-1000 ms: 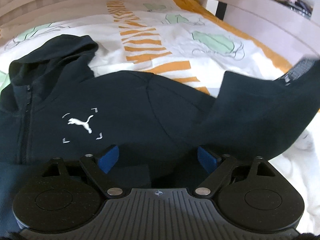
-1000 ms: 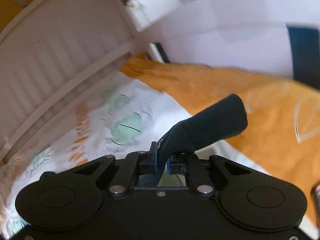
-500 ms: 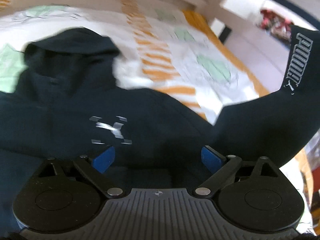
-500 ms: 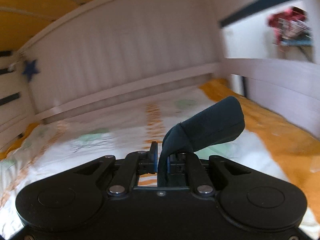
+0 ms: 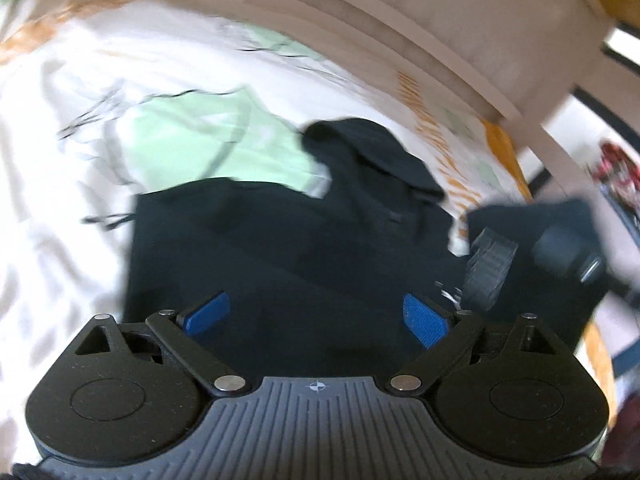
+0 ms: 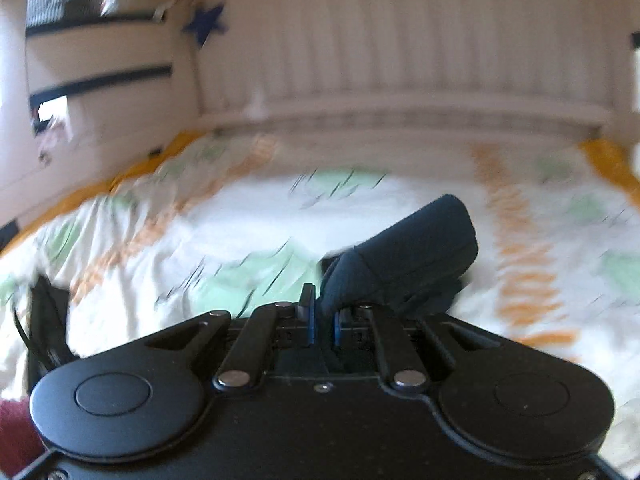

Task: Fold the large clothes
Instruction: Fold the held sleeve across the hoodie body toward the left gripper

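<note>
Two grippers: one spread, one clamped.
Left gripper (image 5: 316, 316): blue pads wide apart, nothing between them, low over the dark hoodie (image 5: 280, 248).
Right gripper (image 6: 323, 320): pads pinched tight on the sleeve (image 6: 404, 256), cuff end jutting up and to the right past the fingertips.
Hoodie: flat on the printed bedsheet (image 5: 80, 160), long axis running from near the left gripper toward the hood (image 5: 372, 152), hood pointing at the white headboard (image 6: 400, 60).
Sleeve in left view: blurred, raised at the right edge (image 5: 560, 240), right gripper's body beside it.
Blur: heavy in both views.
</note>
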### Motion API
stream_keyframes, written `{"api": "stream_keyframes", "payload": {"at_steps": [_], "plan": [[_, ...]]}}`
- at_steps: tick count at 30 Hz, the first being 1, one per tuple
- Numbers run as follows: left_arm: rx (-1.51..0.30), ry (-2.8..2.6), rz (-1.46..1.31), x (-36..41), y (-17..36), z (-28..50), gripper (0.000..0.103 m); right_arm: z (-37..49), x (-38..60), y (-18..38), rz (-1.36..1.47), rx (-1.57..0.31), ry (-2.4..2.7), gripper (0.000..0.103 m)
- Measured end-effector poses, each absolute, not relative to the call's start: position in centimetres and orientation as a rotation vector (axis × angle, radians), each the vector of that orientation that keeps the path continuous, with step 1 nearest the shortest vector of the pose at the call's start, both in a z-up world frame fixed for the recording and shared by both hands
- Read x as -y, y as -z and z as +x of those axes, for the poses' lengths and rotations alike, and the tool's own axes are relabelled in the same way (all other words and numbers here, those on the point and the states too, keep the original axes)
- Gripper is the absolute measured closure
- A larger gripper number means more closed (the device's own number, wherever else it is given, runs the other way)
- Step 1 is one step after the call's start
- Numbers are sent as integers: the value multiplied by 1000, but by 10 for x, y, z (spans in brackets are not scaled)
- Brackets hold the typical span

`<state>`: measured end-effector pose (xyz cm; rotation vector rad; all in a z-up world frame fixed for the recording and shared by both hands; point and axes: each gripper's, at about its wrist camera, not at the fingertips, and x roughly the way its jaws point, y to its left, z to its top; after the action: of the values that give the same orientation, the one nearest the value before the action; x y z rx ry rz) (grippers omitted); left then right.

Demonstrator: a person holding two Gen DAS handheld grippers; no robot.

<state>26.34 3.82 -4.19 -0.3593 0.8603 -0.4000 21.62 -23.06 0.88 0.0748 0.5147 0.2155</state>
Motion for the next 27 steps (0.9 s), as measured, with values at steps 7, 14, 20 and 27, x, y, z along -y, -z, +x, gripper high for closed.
{"api": "stream_keyframes", "payload": {"at_steps": [7, 14, 20, 27], "plan": [[-876, 372, -429, -75, 54, 264, 8, 218, 162, 69, -53, -686, -273, 79], [-872, 442, -447, -73, 56, 261, 8, 186, 145, 80, -142, -725, -402, 28], [-875, 498, -481, -61, 56, 257, 8, 154, 161, 65, -179, -695, -428, 17], [-868, 528, -420, -46, 46, 252, 8, 175, 176, 60, -59, -713, -343, 17]]}}
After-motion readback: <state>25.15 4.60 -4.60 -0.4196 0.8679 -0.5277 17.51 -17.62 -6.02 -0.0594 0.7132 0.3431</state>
